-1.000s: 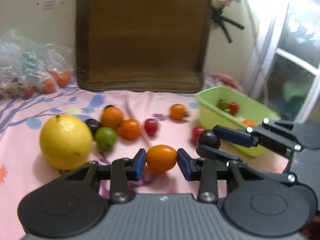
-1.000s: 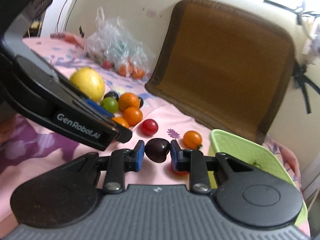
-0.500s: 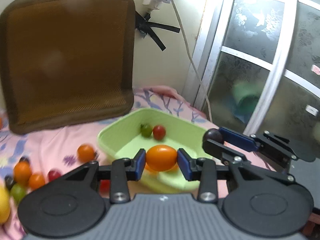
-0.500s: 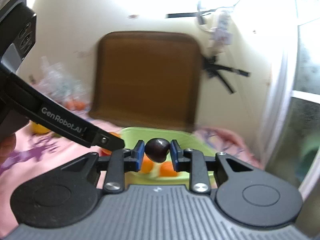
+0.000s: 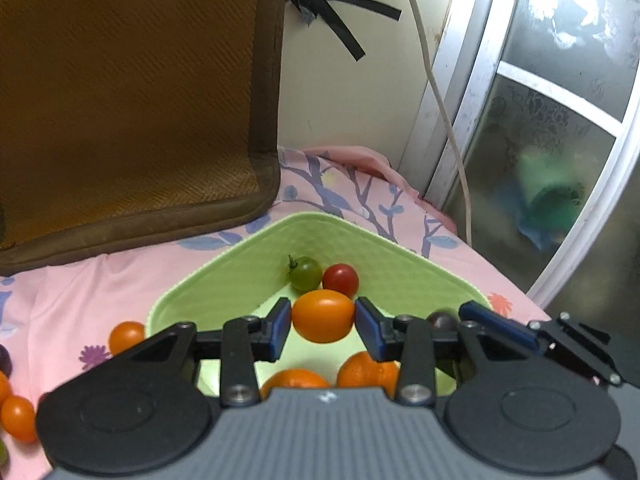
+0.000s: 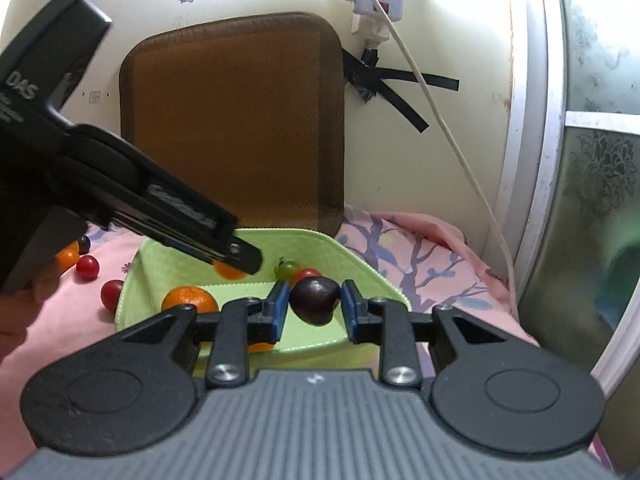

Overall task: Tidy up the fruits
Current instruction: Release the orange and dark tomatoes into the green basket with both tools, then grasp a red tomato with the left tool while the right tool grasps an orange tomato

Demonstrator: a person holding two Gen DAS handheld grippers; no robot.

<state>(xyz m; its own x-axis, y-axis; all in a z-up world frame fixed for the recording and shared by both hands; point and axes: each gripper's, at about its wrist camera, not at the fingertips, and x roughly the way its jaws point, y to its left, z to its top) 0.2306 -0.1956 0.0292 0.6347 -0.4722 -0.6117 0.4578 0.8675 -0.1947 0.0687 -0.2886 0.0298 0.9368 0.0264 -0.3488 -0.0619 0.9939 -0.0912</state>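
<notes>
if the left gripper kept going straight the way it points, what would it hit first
Probably the green tomato and red tomato in the green basket, just beyond the orange tomato in the left gripper's jaws. Depth is unclear; it might meet the basket floor first.

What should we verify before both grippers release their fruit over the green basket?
1. Left gripper gripping the oval orange tomato: ok, both pads touch it.
2. Right gripper gripping the dark purple fruit: ok.
3. Both fruits above the light green plastic basket: ok, basket floor shows behind each.
4. Drop zone free: not ok, a green tomato, a red tomato and two mandarins lie in the basket.
5. Grippers apart from each other: ok, a gap shows in the right wrist view.
6. Height above the basket floor: cannot tell.
</notes>
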